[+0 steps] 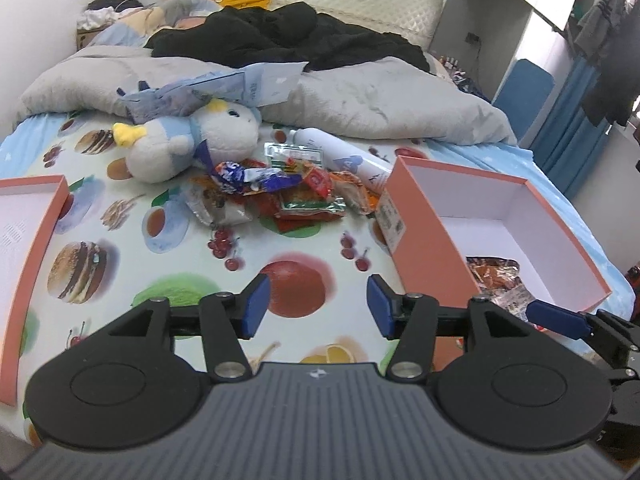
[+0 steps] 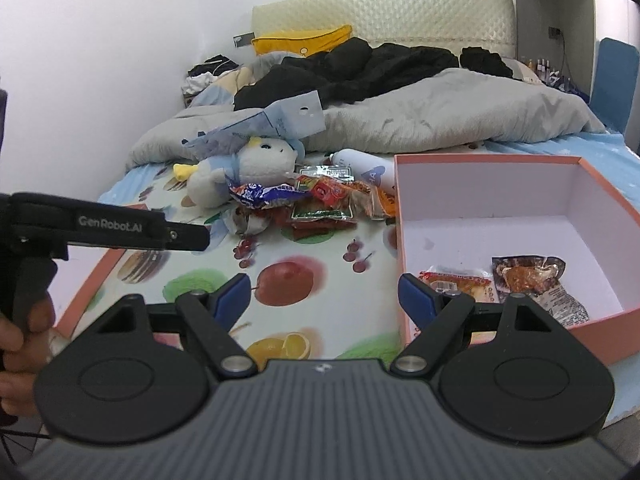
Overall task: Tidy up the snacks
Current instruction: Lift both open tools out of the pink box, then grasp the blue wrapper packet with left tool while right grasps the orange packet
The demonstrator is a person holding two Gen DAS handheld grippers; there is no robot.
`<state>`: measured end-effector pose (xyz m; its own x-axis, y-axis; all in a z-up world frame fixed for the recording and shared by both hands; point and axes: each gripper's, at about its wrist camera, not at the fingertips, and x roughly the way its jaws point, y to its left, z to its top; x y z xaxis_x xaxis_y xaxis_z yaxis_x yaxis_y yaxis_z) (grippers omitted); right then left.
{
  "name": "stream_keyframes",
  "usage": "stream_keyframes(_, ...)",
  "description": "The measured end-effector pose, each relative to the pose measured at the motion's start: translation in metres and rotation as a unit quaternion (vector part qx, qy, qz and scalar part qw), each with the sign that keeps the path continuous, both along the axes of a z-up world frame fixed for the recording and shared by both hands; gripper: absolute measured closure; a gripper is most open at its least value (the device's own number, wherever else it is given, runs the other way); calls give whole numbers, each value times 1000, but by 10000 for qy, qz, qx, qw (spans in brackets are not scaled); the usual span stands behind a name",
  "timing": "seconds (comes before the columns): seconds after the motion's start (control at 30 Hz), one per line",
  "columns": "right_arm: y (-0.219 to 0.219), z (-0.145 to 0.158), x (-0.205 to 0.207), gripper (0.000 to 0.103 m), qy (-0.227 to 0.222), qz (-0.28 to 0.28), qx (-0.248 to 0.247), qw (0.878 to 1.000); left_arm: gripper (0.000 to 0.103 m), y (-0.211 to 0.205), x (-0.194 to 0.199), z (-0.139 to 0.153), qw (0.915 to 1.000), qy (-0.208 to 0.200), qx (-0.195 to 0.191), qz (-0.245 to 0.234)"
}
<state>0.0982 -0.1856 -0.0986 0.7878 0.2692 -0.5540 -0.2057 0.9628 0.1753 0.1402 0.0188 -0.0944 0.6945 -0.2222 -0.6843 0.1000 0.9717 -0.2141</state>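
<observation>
The snack pile [image 1: 280,192] was heaped at the middle of the bed [image 1: 180,264], its crumpled wrappers touching and overlapping, with a plush toy [image 1: 188,144] pressed against its far-left edge and a white bottle [image 1: 344,156] lying along its far-right edge. Just right of the heap, the pink box [image 2: 404,216] was set with its near-left wall close to the outermost packets; two packets [image 2: 520,280] were seen flat on its white floor near the front wall, the rest of the floor being bare. A pink lid [image 1: 28,248] was placed at the bed's left edge, well apart from the heap. Between the heap and both tools, a broad strip of fruit-printed sheet was left uncovered. The left gripper [image 1: 318,306] was held over that strip, fingers spread wide and gripping nothing. The right gripper [image 2: 324,300] was likewise spread wide, its right finger [image 2: 416,300] at the box's front-left corner. A grey duvet [image 1: 360,96] was bunched behind everything.
</observation>
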Motion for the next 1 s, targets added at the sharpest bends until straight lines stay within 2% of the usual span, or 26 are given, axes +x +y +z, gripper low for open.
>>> stream_keyframes(0.2, 7, -7, 7, 21, 74, 24, -63, 10000, 35, 8, 9, -7, 10000, 55, 19, 55)
stream_keyframes(0.47, 16, -12, 24, 21, 103, 58, -233, 9997, 34, 20, 25, -21, 9998, 146, 7, 161)
stream_keyframes(0.9, 39, -15, 66, 22, -87, 184, -604, 9980, 34, 37, 69, -47, 9992, 262, -107, 299)
stream_keyframes(1.0, 44, -18, 76, 29, -83, 217, -621, 9978, 34, 43, 80, -56, 9990, 246, -195, 311)
